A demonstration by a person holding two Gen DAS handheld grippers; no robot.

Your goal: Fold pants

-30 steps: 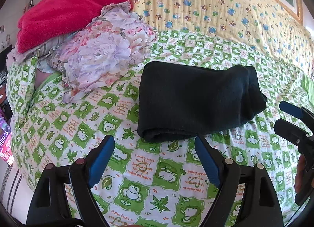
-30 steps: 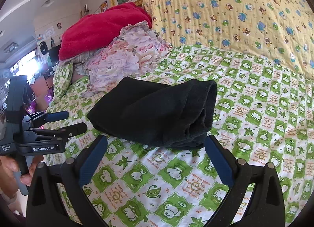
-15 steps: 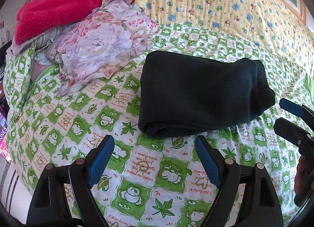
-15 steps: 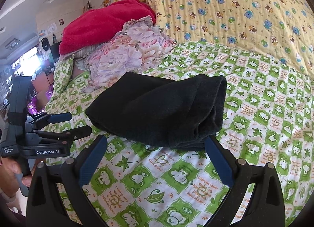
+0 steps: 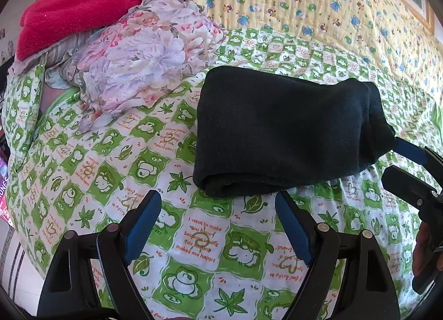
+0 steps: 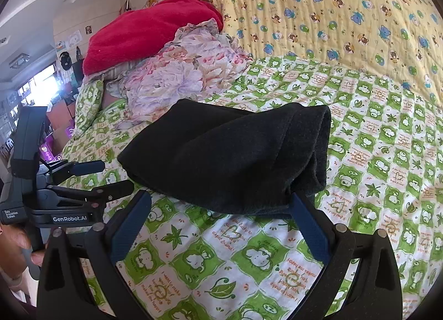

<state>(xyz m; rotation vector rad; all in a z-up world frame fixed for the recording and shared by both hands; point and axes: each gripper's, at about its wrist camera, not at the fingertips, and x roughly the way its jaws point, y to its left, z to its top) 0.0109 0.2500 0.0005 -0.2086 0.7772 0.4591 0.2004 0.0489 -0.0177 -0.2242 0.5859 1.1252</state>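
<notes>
The black pants (image 5: 279,131) lie folded into a thick rectangle on the green-and-white printed bedspread (image 5: 205,239); they also show in the right wrist view (image 6: 229,159). My left gripper (image 5: 218,203) is open and empty, just short of the bundle's near rolled edge. My right gripper (image 6: 221,203) is open and empty, its jaws wide at the bundle's near edge, the right fingertip (image 6: 297,201) touching or just under the cloth. The right gripper also shows at the right of the left wrist view (image 5: 401,159), and the left gripper at the left of the right wrist view (image 6: 110,176).
A heap of floral cloth (image 5: 144,62) with a red blanket (image 5: 91,1) on top lies left of the pants. A yellow bear-print quilt (image 5: 318,4) lies behind. The bed edge drops off at left (image 5: 11,237); room clutter shows beyond (image 6: 33,93).
Both grippers have moved forward toward the folded pants, which now look larger and nearer. Both stay open. The pants have not moved.
</notes>
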